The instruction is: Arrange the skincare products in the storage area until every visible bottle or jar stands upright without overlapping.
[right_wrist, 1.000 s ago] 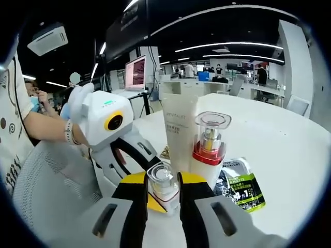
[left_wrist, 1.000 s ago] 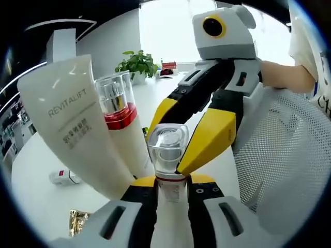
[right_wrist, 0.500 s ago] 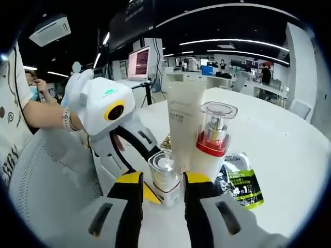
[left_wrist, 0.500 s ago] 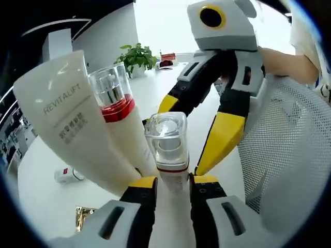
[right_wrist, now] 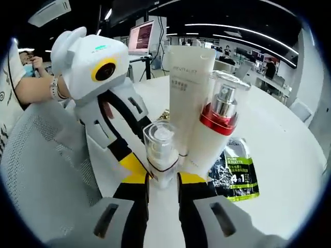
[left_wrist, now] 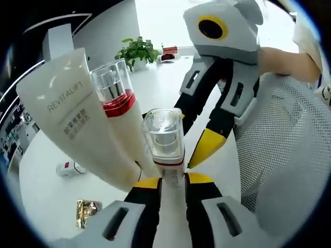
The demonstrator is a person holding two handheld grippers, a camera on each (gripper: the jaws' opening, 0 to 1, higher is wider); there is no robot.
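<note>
Left gripper view: hand-held gripper (left_wrist: 171,182) seemingly astride bottle (left_wrist: 164,139).

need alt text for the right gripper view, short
The right hand-held gripper has its yellow-tipped jaws on either side of a small clear-capped pump bottle standing on a white table. Behind it stand a tall white tube and a red-collared white pump bottle, with the left hand-held gripper reaching in beside them.

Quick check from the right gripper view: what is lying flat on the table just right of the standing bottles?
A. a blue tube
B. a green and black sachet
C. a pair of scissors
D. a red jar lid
B: a green and black sachet lies flat on the white table, beside the red-collared pump bottle.
</note>
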